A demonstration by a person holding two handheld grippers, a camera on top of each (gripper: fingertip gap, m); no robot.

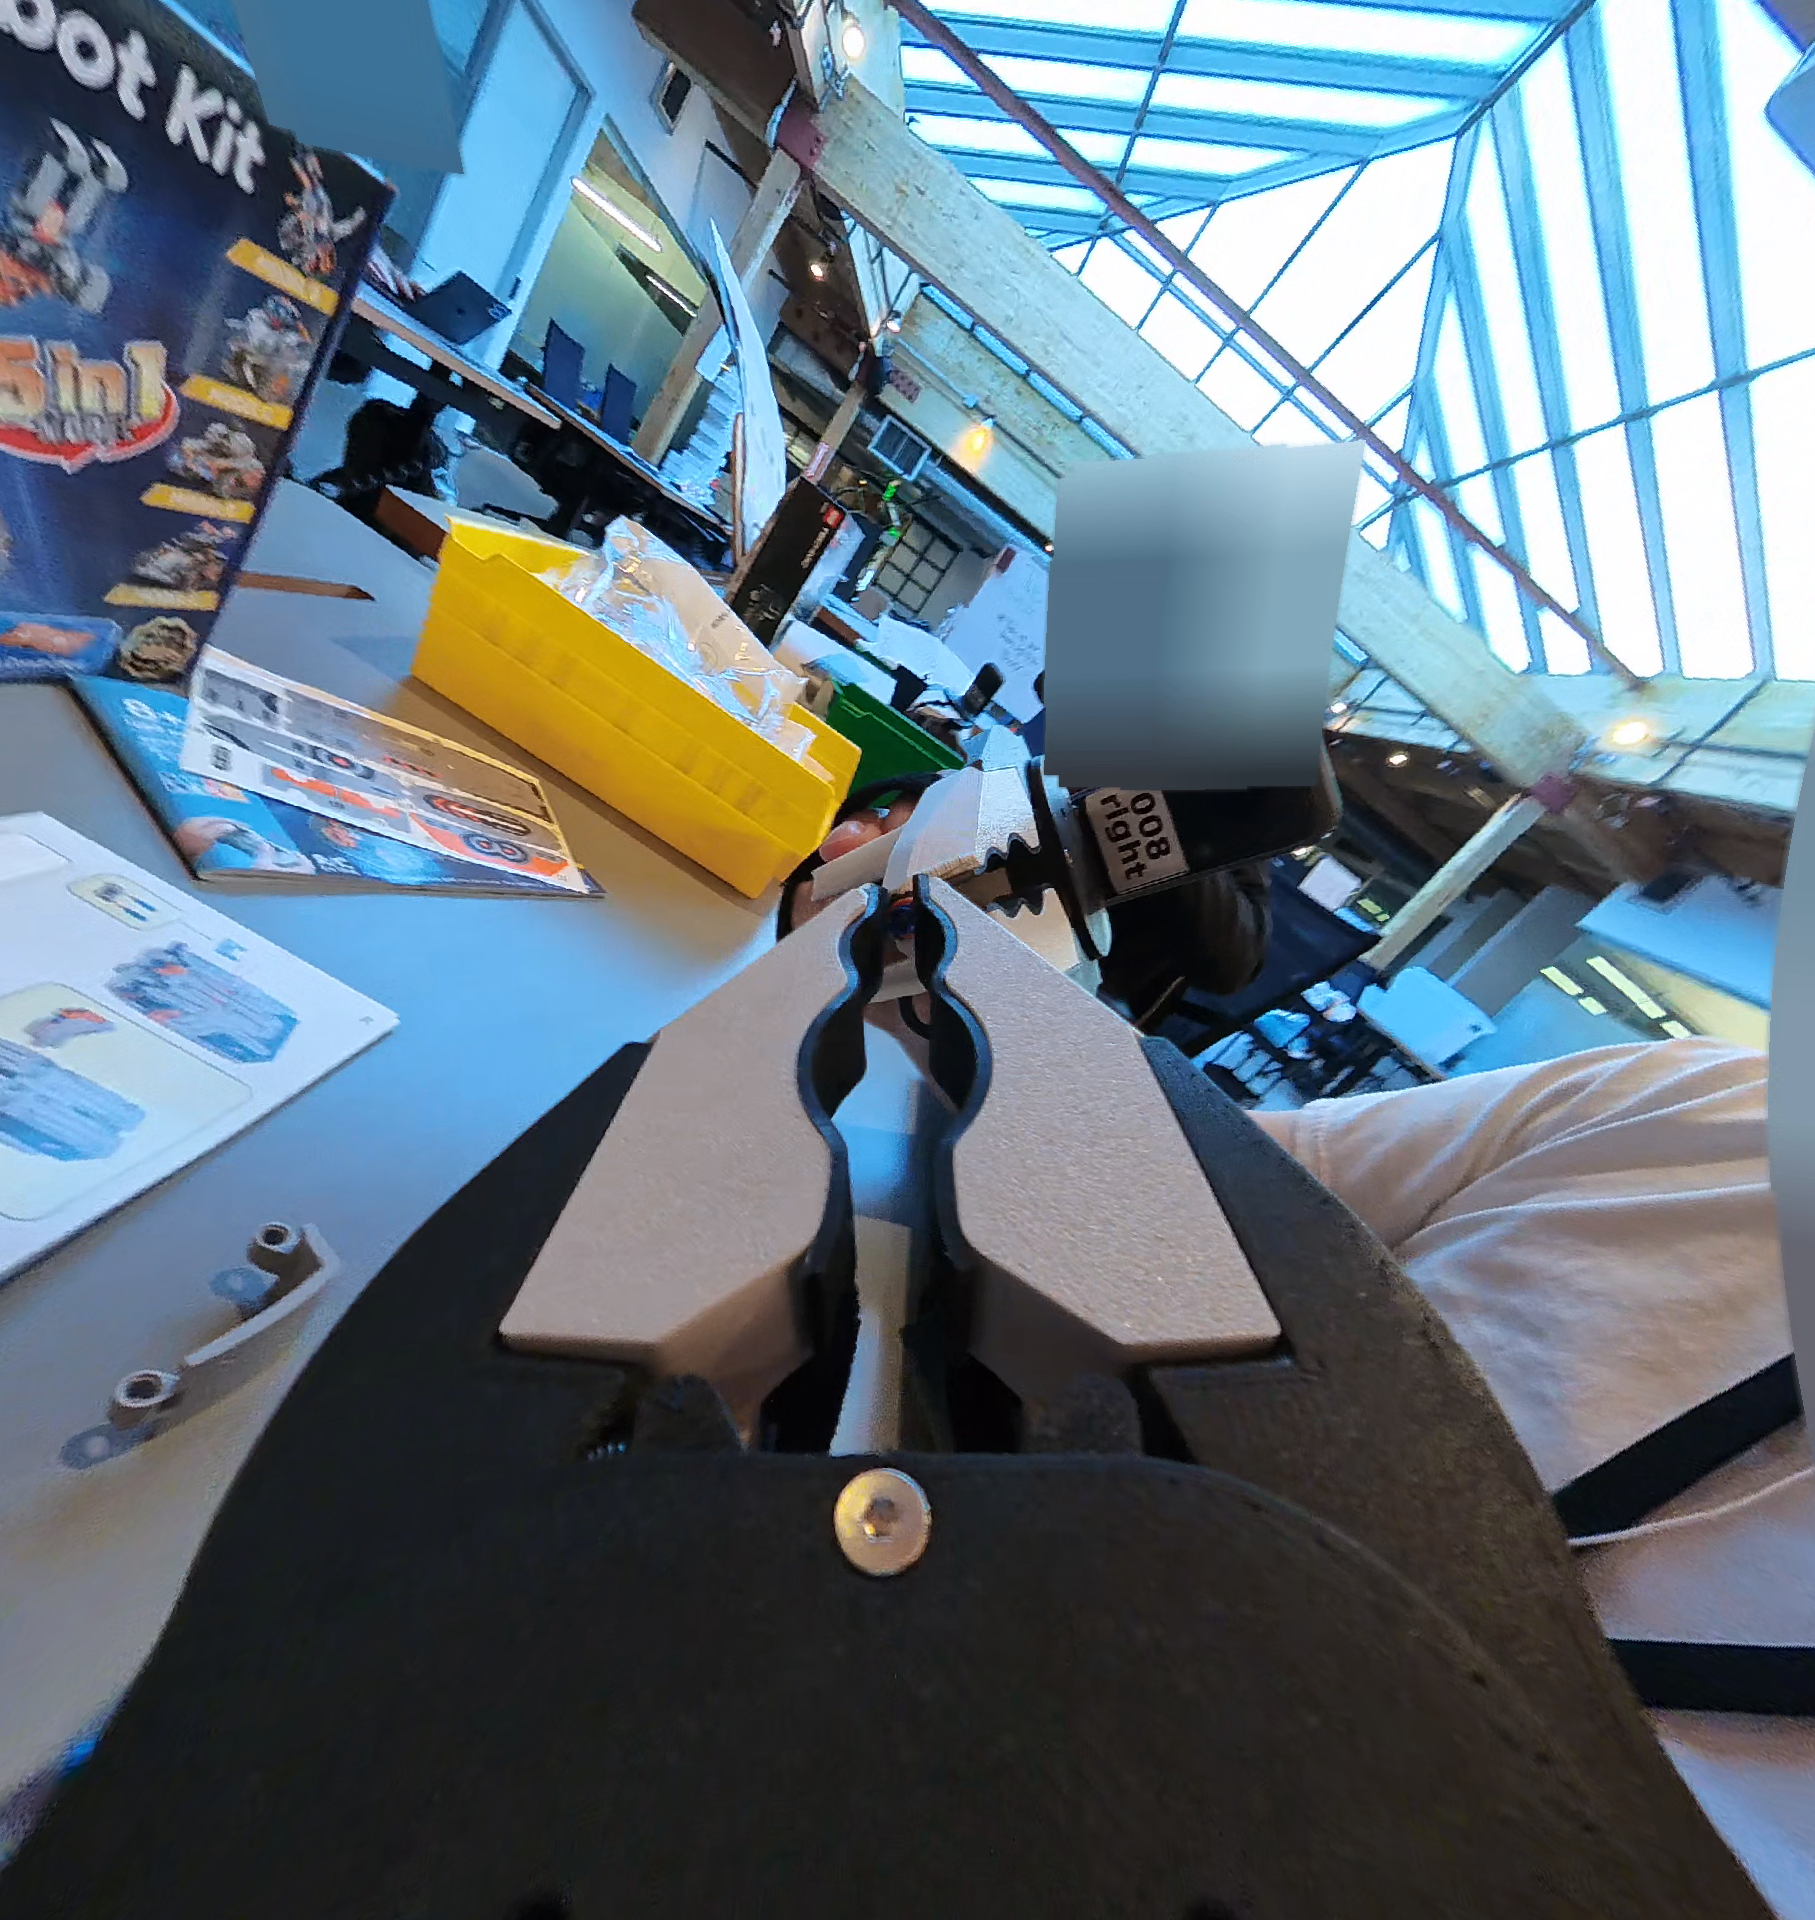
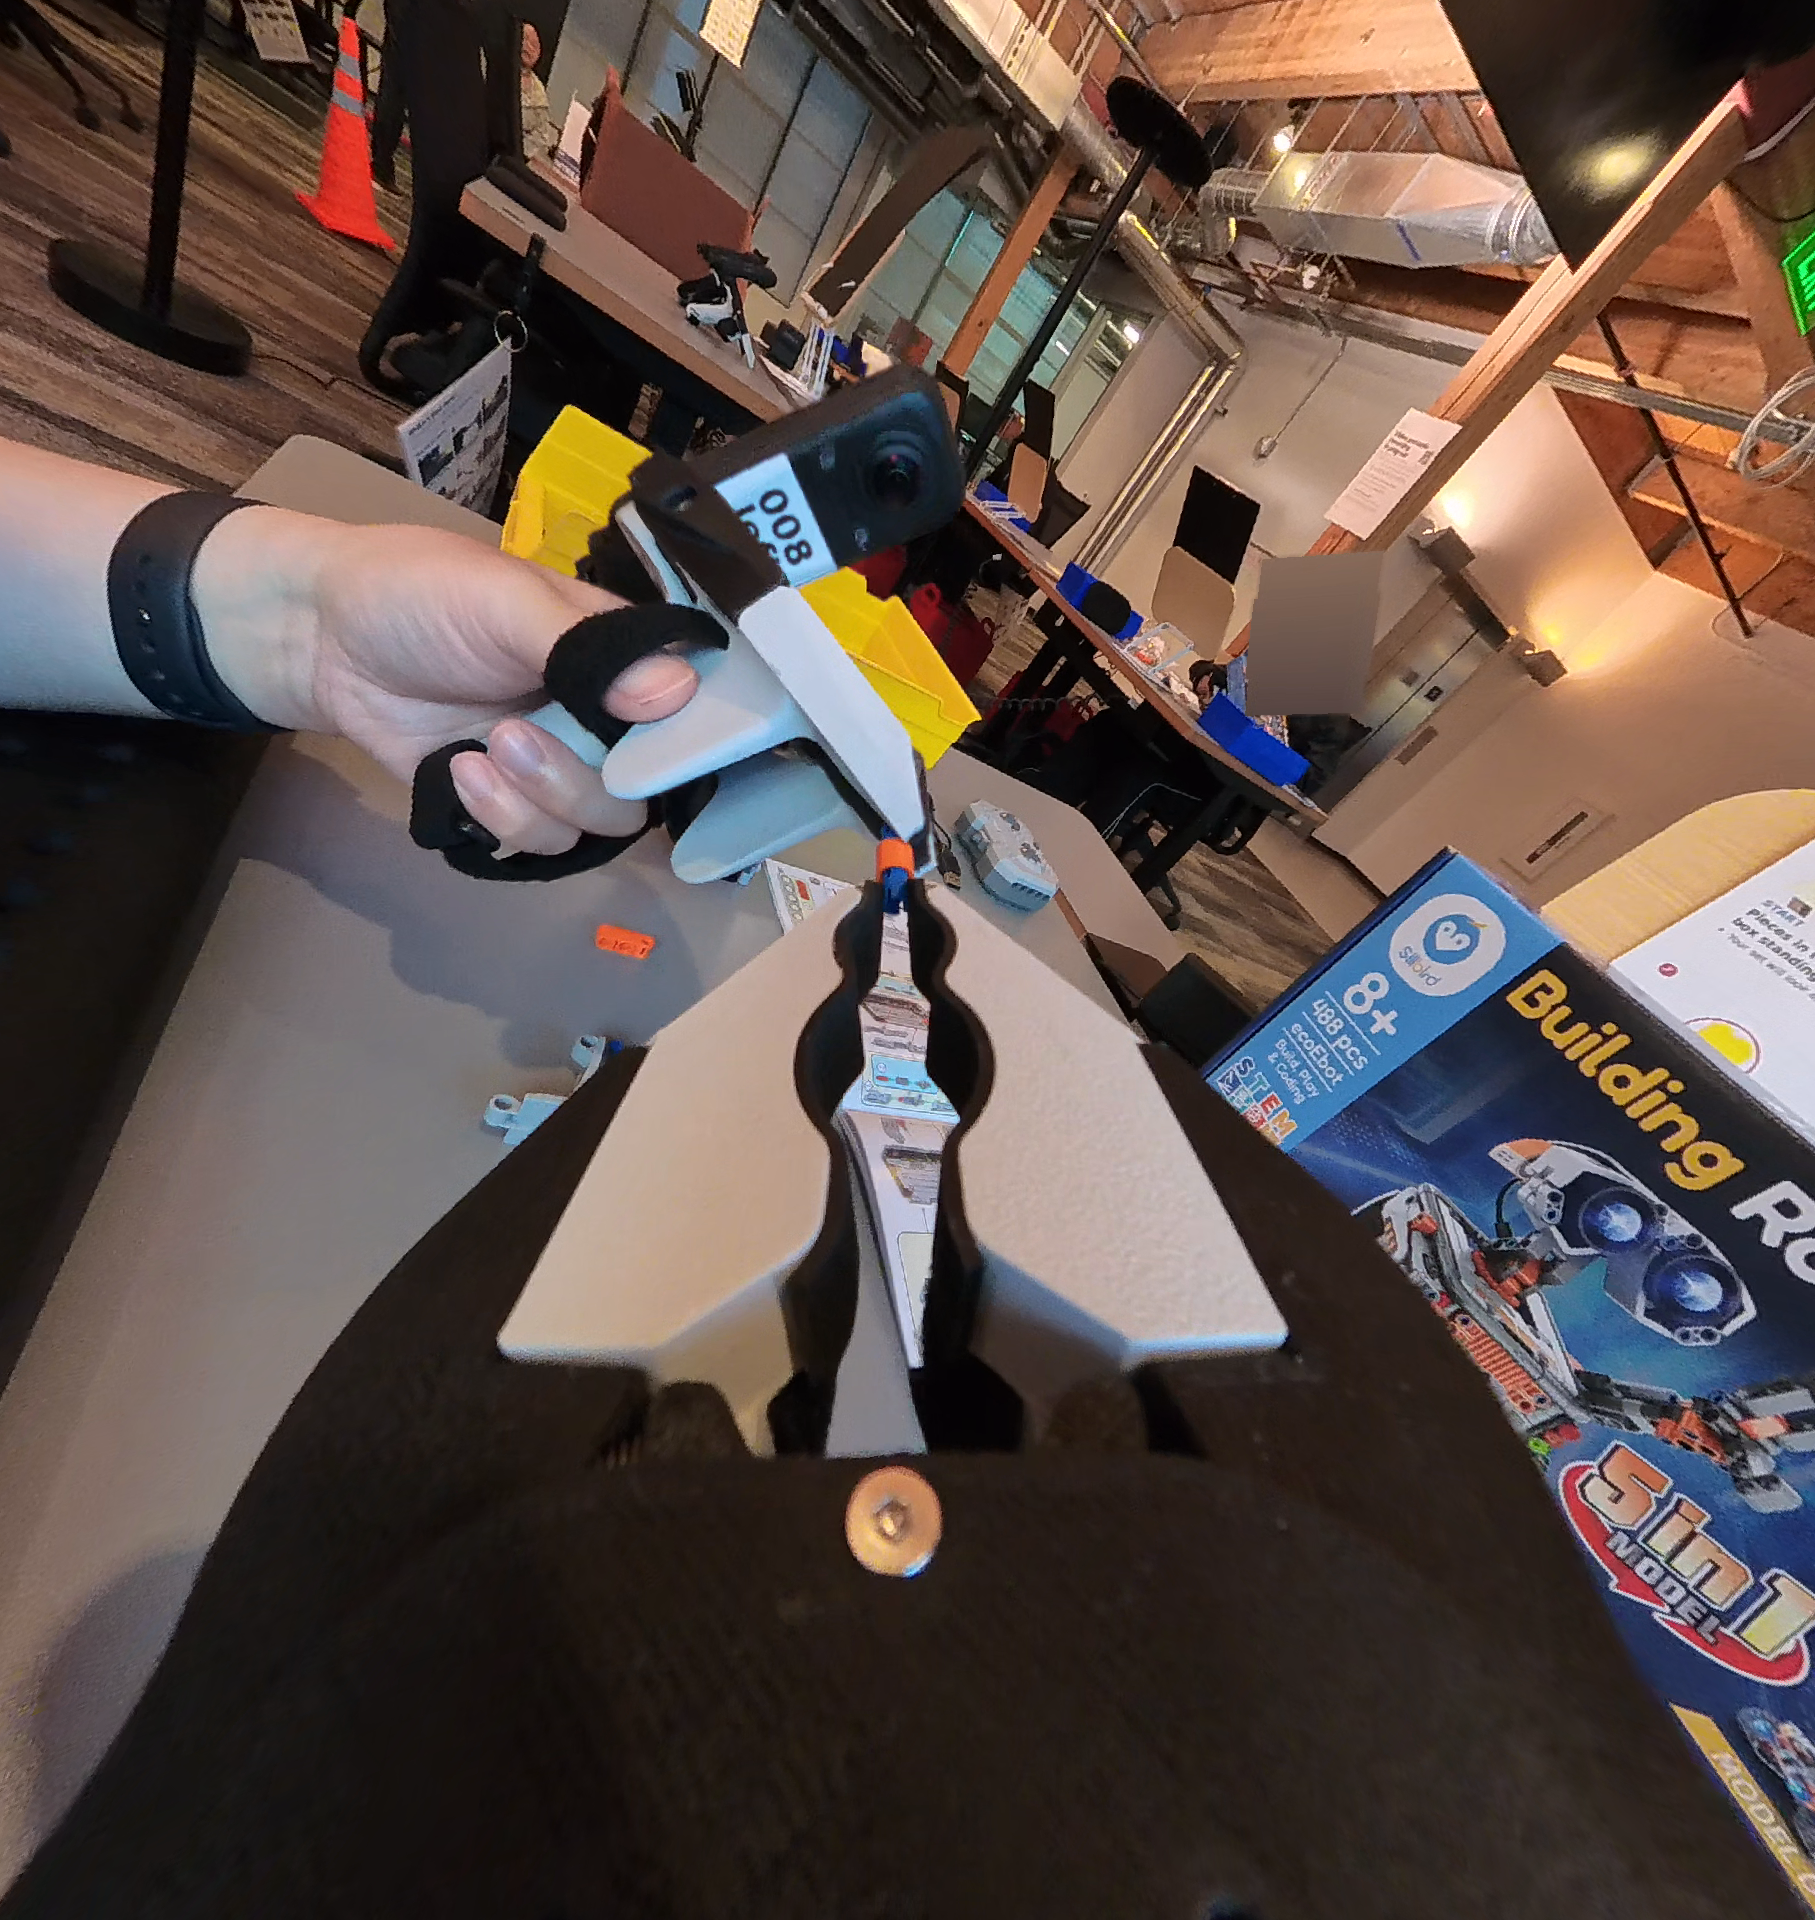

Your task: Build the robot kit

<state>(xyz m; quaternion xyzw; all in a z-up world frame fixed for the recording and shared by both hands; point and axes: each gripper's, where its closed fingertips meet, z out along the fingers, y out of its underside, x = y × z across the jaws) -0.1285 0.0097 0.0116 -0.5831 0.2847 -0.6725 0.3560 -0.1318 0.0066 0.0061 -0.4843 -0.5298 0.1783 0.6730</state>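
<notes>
My left gripper [image 1: 898,914] and my right gripper [image 2: 890,906] meet tip to tip above the grey table [image 2: 311,1039]. Both are shut on one small orange-and-blue building piece [image 2: 892,868]. In the right wrist view my right gripper pinches its blue end, and the left gripper [image 2: 908,826], held in a hand with a black wrist band, pinches its orange end from above. In the left wrist view only a bit of the piece [image 1: 901,920] shows between the fingertips, with the right gripper [image 1: 898,883] just beyond.
A yellow bin [image 1: 633,717] with clear plastic bags and a green bin [image 1: 882,727] stand behind. A blue kit box [image 2: 1609,1247], an open instruction booklet [image 1: 103,1018], a sticker sheet [image 1: 363,758], a grey curved part [image 1: 228,1330], an orange piece [image 2: 624,942] and a grey block [image 2: 1007,836] lie around.
</notes>
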